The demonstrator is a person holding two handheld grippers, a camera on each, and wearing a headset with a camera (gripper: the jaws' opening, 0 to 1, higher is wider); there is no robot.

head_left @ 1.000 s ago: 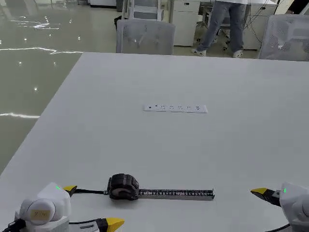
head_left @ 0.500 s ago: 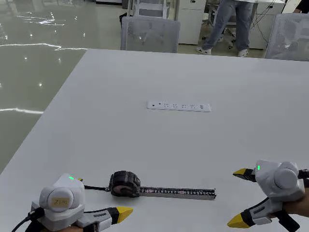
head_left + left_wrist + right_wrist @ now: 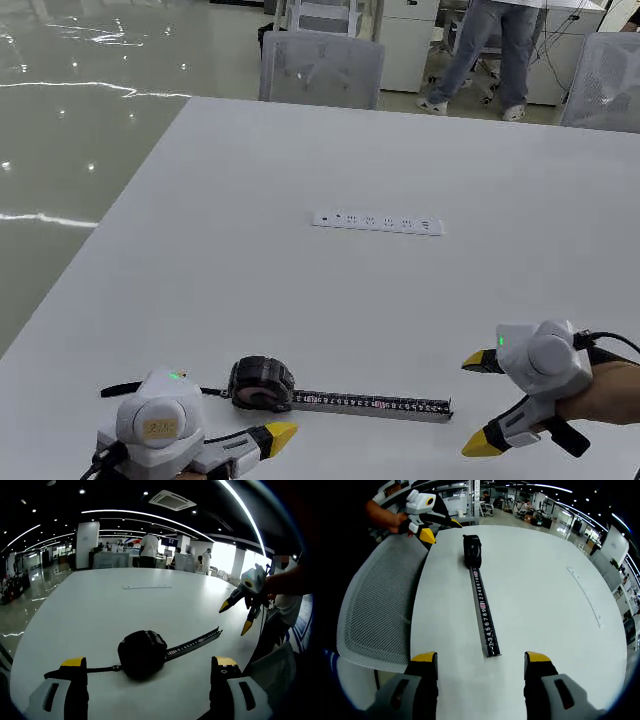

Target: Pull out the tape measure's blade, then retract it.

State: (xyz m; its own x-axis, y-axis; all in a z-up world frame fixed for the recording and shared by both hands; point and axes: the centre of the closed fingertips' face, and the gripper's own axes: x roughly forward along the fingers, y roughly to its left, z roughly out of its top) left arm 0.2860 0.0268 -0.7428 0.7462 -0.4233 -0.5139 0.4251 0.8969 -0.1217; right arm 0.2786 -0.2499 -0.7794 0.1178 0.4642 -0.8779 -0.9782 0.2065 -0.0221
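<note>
A black tape measure (image 3: 261,382) lies on the white table (image 3: 400,300), its blade (image 3: 372,404) drawn out and seemingly awaiting retraction, between the left gripper (image 3: 149,662) and right gripper (image 3: 475,402), both with jaws spread and neither holding it.

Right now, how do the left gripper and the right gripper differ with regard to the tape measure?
The left gripper faces the tape measure's case; the right gripper faces the free end of the blade. In its own view, the case takes a good part of the gap between the left gripper's fingers; the thin blade end leaves the right gripper's gap mostly free. Both are open, hold nothing, and point toward each other along the blade.
</note>
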